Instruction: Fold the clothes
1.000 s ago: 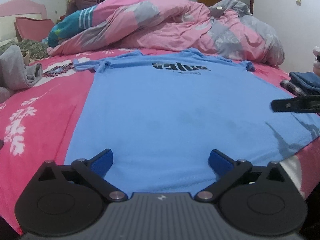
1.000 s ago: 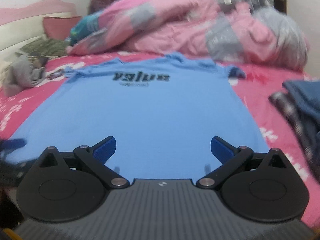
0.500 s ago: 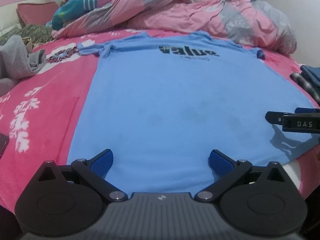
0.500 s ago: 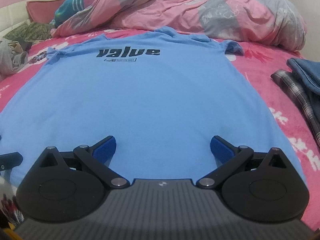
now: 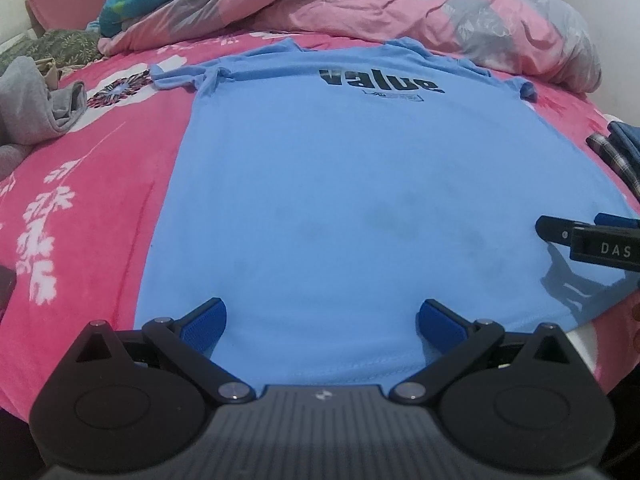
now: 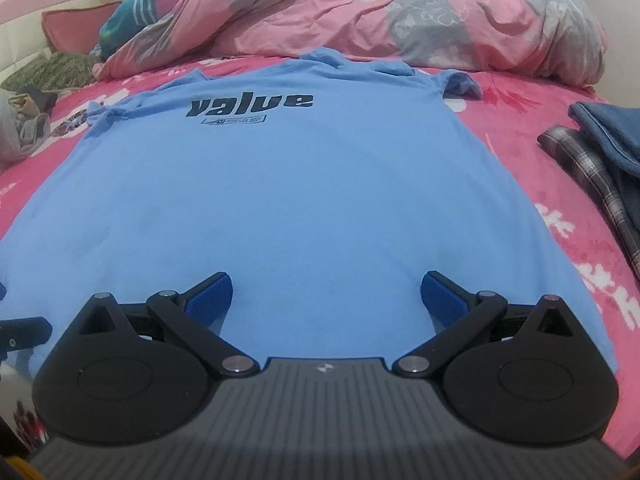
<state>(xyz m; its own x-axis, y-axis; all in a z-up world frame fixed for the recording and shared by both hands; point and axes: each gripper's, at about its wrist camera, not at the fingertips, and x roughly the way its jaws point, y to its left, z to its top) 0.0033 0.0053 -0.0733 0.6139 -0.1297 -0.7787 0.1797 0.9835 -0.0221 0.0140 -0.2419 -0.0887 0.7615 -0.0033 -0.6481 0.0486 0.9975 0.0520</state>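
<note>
1. Both grippers have dropped lower and closer to the hem than a second ago; the headboard wall has left the view.
2. Left gripper (image 5: 322, 320): jaws spread wide, holding nothing, blue pads over the hem edge; contact with the cloth cannot be told. Right gripper (image 6: 327, 294): same wide spread, empty.
3. Light blue cotton T-shirt (image 5: 360, 184) with black "value" print lies flat, face up, on the pink floral bedsheet (image 5: 92, 184).
4. Long axis runs away from the cameras; hem nearest, collar far.
5. Sleeves bunched at the far corners.
6. Beyond the collar: rumpled pink-and-grey quilt (image 6: 400, 12). Right: plaid and navy garments (image 6: 592, 160).
</note>
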